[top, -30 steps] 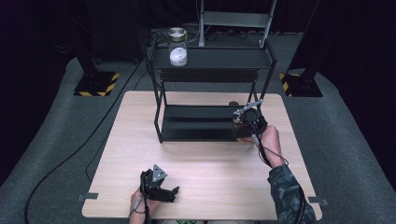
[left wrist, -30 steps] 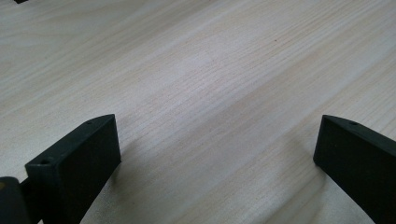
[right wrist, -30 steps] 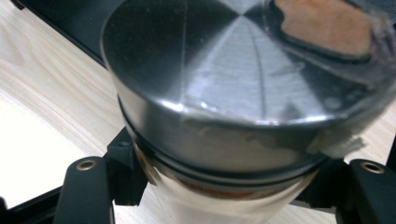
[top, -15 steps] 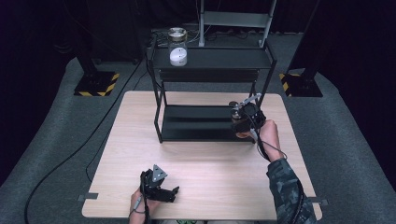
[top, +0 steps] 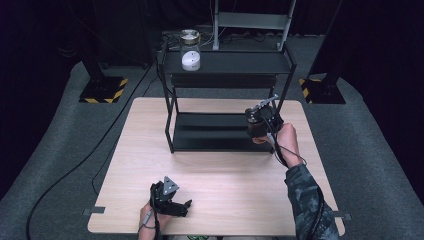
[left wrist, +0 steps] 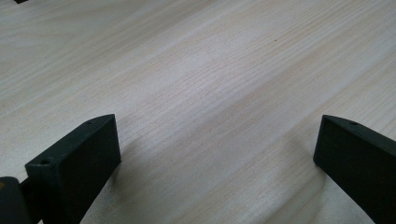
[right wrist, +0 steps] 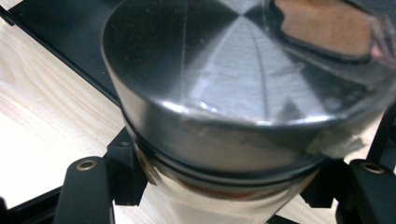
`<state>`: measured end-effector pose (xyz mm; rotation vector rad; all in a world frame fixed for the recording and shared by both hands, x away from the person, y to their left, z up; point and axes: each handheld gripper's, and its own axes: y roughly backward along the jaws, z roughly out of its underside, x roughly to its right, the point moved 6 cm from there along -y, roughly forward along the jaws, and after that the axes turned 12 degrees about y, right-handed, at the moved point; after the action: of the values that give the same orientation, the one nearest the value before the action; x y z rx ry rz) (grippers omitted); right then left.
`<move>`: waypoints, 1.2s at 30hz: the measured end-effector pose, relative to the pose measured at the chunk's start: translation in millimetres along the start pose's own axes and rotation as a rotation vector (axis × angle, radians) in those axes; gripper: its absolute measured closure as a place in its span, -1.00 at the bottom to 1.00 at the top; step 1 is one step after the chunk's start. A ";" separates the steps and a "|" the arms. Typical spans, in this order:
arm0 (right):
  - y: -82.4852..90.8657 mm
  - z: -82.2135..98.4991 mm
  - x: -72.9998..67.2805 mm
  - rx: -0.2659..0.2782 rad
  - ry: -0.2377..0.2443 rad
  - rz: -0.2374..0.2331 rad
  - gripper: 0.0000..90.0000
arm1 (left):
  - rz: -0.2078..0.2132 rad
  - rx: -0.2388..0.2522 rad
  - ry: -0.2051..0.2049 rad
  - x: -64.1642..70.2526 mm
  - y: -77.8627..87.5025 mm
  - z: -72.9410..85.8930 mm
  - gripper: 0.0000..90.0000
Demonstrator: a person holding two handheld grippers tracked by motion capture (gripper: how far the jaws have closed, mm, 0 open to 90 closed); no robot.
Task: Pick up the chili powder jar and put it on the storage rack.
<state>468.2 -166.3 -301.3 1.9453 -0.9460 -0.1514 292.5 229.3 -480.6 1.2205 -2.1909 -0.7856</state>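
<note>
My right gripper (top: 260,122) is shut on a glass jar with a brushed metal lid (right wrist: 243,88), held above the right end of the black rack's lower shelf (top: 215,132). In the right gripper view the lid sits close to the camera, with the two black jaws pressing the jar's sides just under it. A second jar (top: 190,49) with white contents stands on the rack's top shelf (top: 235,62), at its left end. My left gripper (top: 175,206) rests low over the wooden table (top: 125,165) near its front edge, its jaws wide open with bare wood between them (left wrist: 215,116).
The black two-shelf rack stands on the far half of the table. A metal stand (top: 252,20) rises behind it, and two black bases with yellow-black stripes (top: 102,90) sit on the grey floor at either side. A cable (top: 95,150) trails off the table's left.
My right hand has shifted a little with the jar, near the rack's right post. The left gripper has stayed where it was.
</note>
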 end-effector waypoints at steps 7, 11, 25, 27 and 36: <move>3.0 -6.4 5.8 -0.002 0.001 0.007 -0.31 | 0.000 0.000 0.000 0.0 0.0 0.0 -1.00; 6.3 -9.7 8.1 -0.006 0.003 0.012 -0.30 | 0.000 -0.001 0.000 0.0 0.0 -0.1 -1.00; 18.5 -18.6 12.0 -0.001 0.016 0.025 -0.30 | -0.001 0.000 0.001 0.0 -0.2 -0.2 -1.00; 20.6 -19.9 12.2 0.001 0.017 0.026 -0.31 | -0.001 -0.001 0.003 0.2 -0.1 -0.2 -1.00; 31.3 -26.3 14.0 0.009 0.026 0.036 -0.31 | 0.000 -0.001 0.001 0.0 -0.1 -0.3 -1.00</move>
<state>472.6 -165.7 -258.3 1.9328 -0.9657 -0.1013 292.8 229.2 -480.4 1.2205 -2.1894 -0.7866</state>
